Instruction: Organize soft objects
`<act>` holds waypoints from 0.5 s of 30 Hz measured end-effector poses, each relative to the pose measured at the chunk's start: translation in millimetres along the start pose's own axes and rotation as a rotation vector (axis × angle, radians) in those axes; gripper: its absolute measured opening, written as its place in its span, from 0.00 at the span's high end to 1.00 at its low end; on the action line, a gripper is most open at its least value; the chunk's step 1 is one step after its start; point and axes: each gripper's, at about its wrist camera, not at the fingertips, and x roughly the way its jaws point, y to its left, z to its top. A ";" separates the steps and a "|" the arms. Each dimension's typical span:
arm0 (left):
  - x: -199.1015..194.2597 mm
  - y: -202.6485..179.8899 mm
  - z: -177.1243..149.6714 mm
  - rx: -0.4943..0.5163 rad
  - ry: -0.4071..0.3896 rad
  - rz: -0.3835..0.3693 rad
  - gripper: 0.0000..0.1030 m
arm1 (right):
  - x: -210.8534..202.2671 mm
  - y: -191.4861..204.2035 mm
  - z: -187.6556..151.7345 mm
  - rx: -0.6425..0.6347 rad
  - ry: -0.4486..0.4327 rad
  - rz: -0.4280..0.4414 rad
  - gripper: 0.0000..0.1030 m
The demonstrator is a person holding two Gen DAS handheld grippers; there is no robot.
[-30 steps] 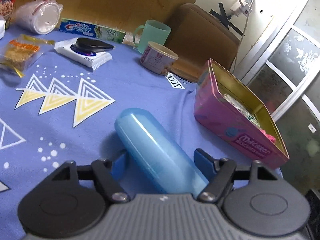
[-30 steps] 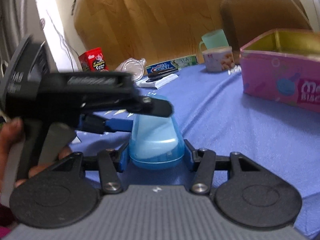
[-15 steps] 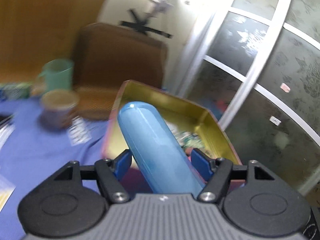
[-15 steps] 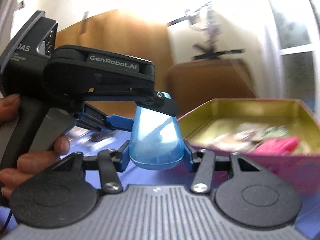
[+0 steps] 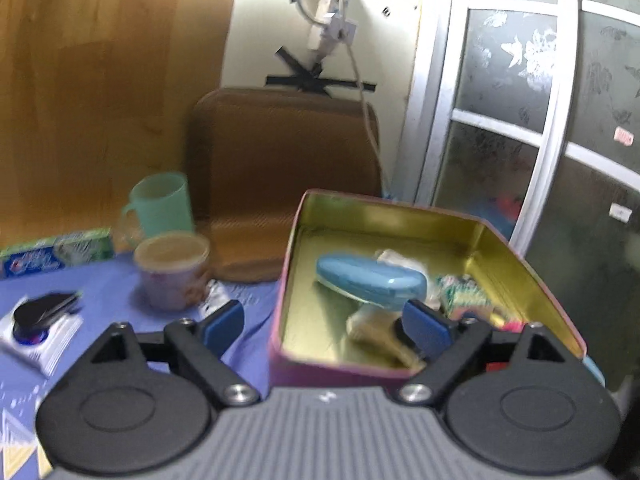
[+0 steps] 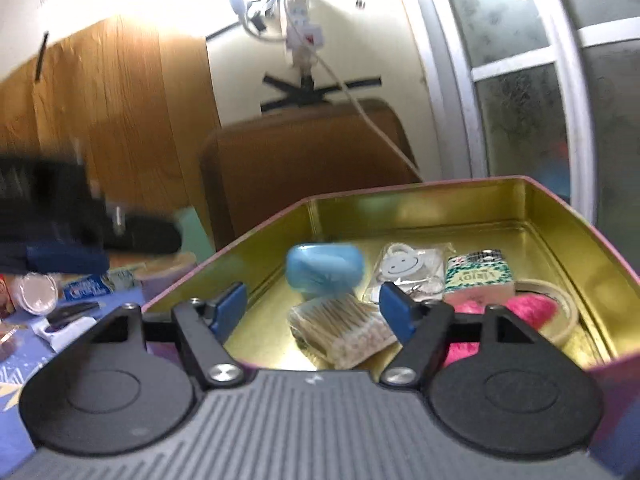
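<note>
The blue case [image 5: 370, 282] lies inside my pink tin [image 5: 304, 368], its long axis running from the tin's far left corner toward the near right. My left tool [image 5: 323, 322] and right tool [image 6: 313, 309] are both opening, nothing between them.

Tin [image 6: 460, 196]: on the table, right of the mug [image 5: 162, 204].
Case [image 6: 324, 267]: inside the tin (left part), behind the cotton swabs [image 6: 346, 330].
</note>
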 end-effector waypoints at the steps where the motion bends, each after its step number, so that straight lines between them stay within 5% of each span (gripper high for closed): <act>1: -2.4 3.2 -3.7 -0.013 0.008 -0.001 0.12 | -6.4 0.8 0.2 -0.002 -0.021 -0.003 0.27; 7: -22.8 17.5 -24.5 -0.043 0.019 0.067 0.03 | -43.1 5.6 -6.8 -0.012 -0.097 -0.022 0.27; 15: -44.0 33.6 -50.5 -0.029 0.057 0.165 0.03 | -60.5 11.5 -27.1 -0.055 -0.069 -0.032 0.27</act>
